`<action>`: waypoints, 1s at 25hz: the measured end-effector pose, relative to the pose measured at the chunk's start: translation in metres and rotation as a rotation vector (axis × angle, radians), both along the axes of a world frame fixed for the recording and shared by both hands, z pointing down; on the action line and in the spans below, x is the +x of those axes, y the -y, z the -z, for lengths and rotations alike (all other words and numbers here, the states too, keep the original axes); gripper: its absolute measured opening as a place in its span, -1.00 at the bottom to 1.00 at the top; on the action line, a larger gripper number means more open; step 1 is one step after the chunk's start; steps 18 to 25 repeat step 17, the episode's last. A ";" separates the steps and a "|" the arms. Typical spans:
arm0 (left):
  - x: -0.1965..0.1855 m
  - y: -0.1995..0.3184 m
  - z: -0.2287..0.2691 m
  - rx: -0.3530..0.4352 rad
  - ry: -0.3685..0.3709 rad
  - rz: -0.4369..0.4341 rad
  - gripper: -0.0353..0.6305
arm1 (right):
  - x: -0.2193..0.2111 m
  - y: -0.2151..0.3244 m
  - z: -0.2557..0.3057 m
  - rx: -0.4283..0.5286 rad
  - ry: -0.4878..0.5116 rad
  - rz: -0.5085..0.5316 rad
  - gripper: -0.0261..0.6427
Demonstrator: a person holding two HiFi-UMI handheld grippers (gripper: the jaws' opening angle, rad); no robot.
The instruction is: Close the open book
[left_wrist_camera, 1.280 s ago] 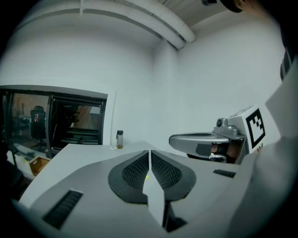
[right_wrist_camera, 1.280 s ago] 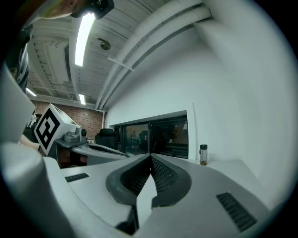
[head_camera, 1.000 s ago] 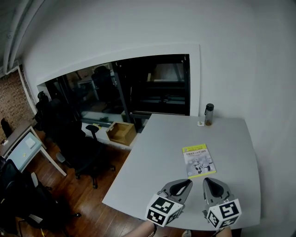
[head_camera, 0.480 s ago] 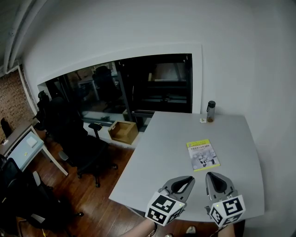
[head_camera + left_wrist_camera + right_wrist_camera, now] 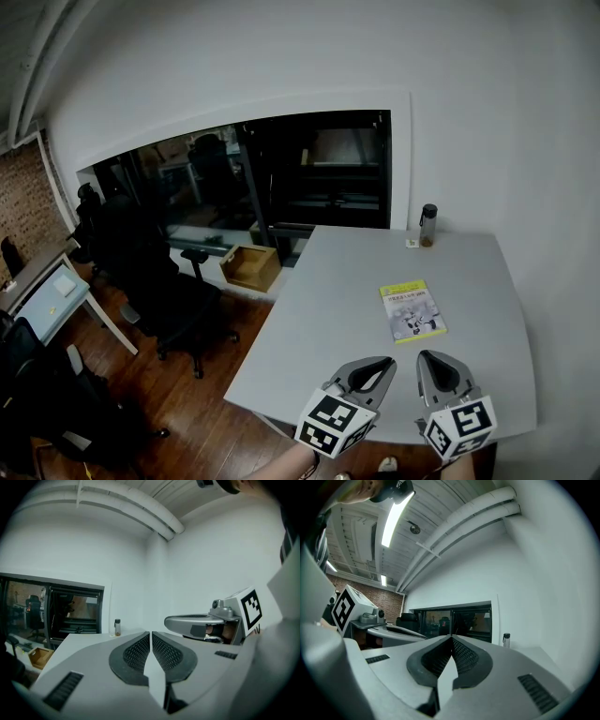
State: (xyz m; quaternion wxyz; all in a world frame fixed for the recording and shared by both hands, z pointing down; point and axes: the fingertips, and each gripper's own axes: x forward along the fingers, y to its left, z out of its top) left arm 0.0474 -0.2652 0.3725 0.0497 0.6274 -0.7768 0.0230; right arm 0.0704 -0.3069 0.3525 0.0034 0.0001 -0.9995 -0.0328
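Grey laminate table (image 5: pixel 319 328) carrying one thin paperback book with a yellow-green band across a white illustrated cover (image 5: pixel 413 310). Book flat, cover up, right of centre, well apart from both grippers. No spread pages visible: judged already closed, though too small in the head view to rule out a raised leaf.

Left gripper (image 5: pixel 150 637): jaws fully together, ribbed pads meeting, nothing between them. Right gripper (image 5: pixel 451 639): jaws likewise pressed together, empty. Both held roughly level over the near table edge, side by side, aimed across the table.

Step in hand: judged as the closing already done, or a check before it, with no contact on the book.

Next move, in case of incomplete closure:
- Advance one gripper to the book.
- Confirm a flat cover.
- Press down along the free edge with shut jaws.
- Avoid sliding the book toward the table edge.

Otherwise keep clear.

Containers:
- Clear cylindrical bottle with a dark cap (image 5: pixel 427 225), upright at the far table edge, beyond the book. Brownish content low in the body, upper part apparently empty. Small white item (image 5: pixel 407 247) just beside its base, not identifiable.
- Open brown cardboard box (image 5: pixel 250 267) on the wooden floor (image 5: pixel 187 394), left of the table. Interior seemingly bare, nothing discernible inside.
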 end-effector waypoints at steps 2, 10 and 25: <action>0.000 -0.001 0.000 0.000 0.002 0.000 -0.84 | 0.001 -0.001 0.000 0.002 -0.002 0.001 -0.93; -0.005 0.000 -0.003 0.002 -0.005 -0.001 -0.84 | -0.003 0.000 -0.001 0.006 -0.009 -0.001 -0.93; -0.009 0.000 -0.003 -0.002 -0.003 -0.009 -0.84 | -0.008 0.000 0.000 0.004 -0.006 -0.006 -0.92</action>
